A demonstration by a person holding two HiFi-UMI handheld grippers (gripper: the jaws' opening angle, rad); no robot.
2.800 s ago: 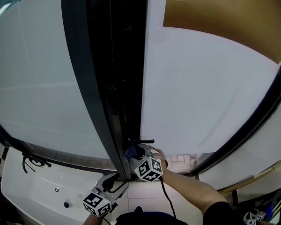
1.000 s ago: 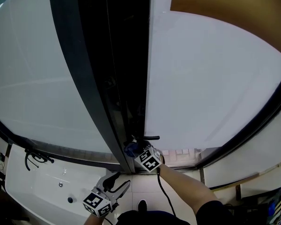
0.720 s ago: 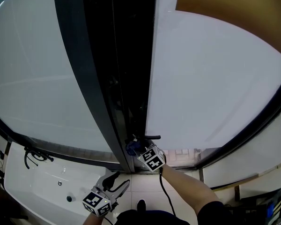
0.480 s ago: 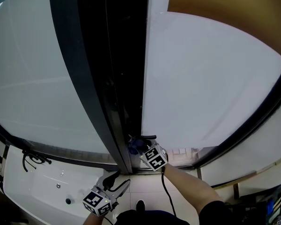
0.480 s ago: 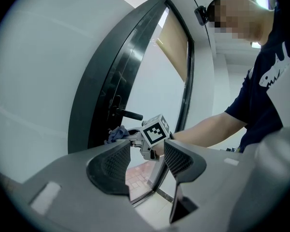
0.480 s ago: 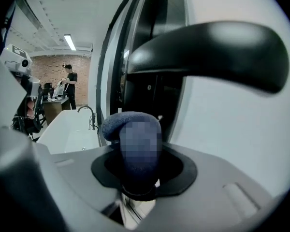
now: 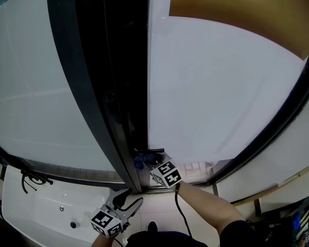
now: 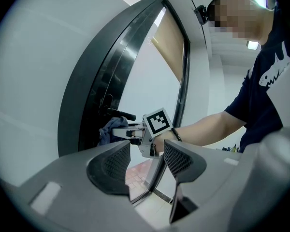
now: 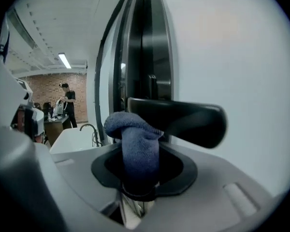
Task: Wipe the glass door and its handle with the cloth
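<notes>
The frosted glass door (image 7: 216, 86) stands in a black frame (image 7: 87, 96), with a black lever handle (image 7: 154, 151) low on its edge. My right gripper (image 7: 147, 163) is shut on a blue cloth (image 7: 140, 161) just below the handle. In the right gripper view the cloth (image 9: 135, 139) bulges up from the right gripper (image 9: 137, 180) and touches the underside of the handle (image 9: 183, 117). My left gripper (image 7: 127, 199) hangs lower, open and empty. The left gripper view looks past the left gripper (image 8: 146, 163) at the cloth (image 8: 105, 132) and the handle (image 8: 117, 113).
A white sink basin (image 7: 46, 210) with a dark faucet (image 7: 31, 179) lies at the lower left. A tiled floor (image 7: 195, 167) shows below the door. A wooden pole (image 7: 278, 184) leans at the lower right. A person (image 9: 67, 103) stands far off in the right gripper view.
The right gripper has kept the cloth at the handle, with small shifts beside it. The head view has swung a little. The left gripper has stayed low and open.
</notes>
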